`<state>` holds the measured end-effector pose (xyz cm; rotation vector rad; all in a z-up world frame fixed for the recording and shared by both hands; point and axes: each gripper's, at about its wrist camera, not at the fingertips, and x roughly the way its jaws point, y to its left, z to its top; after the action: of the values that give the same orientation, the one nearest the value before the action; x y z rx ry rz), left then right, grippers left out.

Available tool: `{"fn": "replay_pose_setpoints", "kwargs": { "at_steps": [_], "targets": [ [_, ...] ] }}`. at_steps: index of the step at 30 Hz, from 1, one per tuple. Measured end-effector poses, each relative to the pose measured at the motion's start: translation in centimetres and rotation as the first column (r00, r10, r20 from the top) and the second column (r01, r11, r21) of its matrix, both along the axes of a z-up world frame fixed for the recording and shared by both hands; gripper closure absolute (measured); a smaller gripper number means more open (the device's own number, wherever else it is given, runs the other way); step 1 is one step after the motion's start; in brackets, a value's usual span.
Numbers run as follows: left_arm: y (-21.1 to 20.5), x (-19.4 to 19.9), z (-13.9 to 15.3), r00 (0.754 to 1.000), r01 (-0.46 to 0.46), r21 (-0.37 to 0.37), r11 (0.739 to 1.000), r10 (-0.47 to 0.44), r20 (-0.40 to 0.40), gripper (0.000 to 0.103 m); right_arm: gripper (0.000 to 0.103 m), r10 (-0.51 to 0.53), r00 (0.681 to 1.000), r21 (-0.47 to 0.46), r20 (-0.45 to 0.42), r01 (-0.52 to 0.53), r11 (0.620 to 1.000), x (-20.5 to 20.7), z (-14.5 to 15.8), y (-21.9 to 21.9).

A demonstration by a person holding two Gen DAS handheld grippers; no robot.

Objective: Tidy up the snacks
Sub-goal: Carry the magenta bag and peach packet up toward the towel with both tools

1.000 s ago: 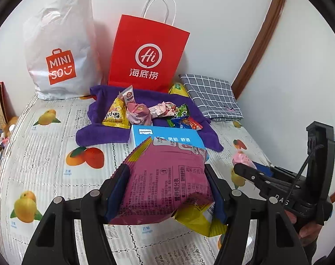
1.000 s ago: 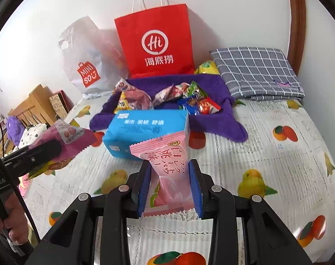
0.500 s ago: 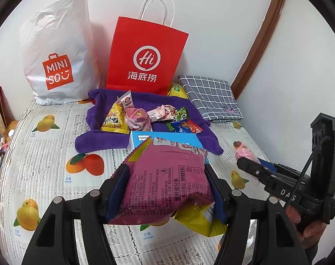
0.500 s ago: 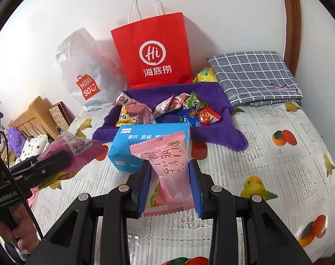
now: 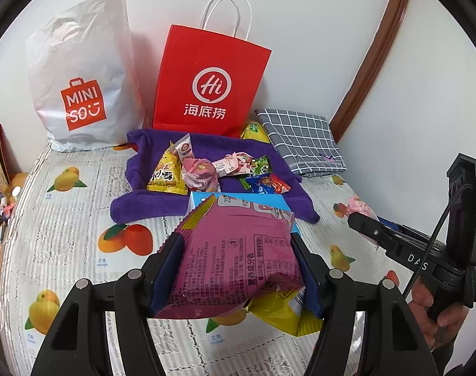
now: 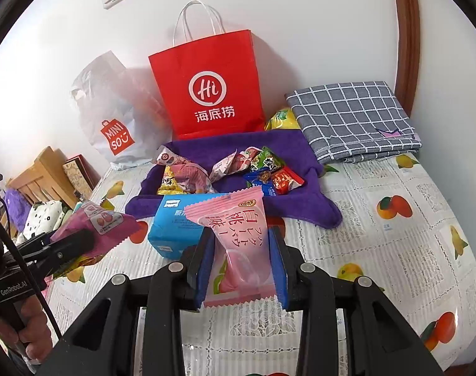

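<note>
From the left wrist view, the left gripper [image 5: 238,269] has its jaws clamped on a magenta snack bag [image 5: 235,260], with a yellow packet [image 5: 282,316] hanging crumpled beneath it. Just past the bag lies a blue box [image 5: 256,199] on the fruit-printed bedcover [image 5: 65,219], at the near edge of a purple towel [image 5: 144,200]. A heap of small snack packets [image 5: 213,169] rests on that towel. Behind it, a red paper bag [image 5: 209,84] and a white plastic bag [image 5: 81,72] stand against the wall, and a folded checked cloth [image 5: 300,141] lies to the right. At the right edge, the right gripper [image 5: 363,222] pokes in, a hand [image 5: 438,313] on its handle and a bit of pink wrapper at its tip.

From the right wrist view, the right gripper [image 6: 241,266] has its jaws closed on a pink sweet wrapper [image 6: 241,244], held upright above the bedcover [image 6: 394,266]. The blue box [image 6: 175,219] sits just behind, the towel [image 6: 300,194] and packets [image 6: 253,169] beyond. At the left, the left gripper [image 6: 78,241] holds the magenta bag [image 6: 97,225] off the bed.
</note>
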<state>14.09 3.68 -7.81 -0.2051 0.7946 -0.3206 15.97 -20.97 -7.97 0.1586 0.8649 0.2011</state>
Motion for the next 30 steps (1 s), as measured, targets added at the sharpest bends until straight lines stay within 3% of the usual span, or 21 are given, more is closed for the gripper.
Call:
{"fn": "replay_pose_setpoints", "kwargs": {
  "at_steps": [30],
  "targets": [
    [-0.9,2.1,0.8,1.000,0.010,0.031,0.999,-0.010,-0.007,0.038,0.069,0.012,0.999,0.011,0.043,-0.013,1.000,3.1,1.2,0.2]
  ]
}}
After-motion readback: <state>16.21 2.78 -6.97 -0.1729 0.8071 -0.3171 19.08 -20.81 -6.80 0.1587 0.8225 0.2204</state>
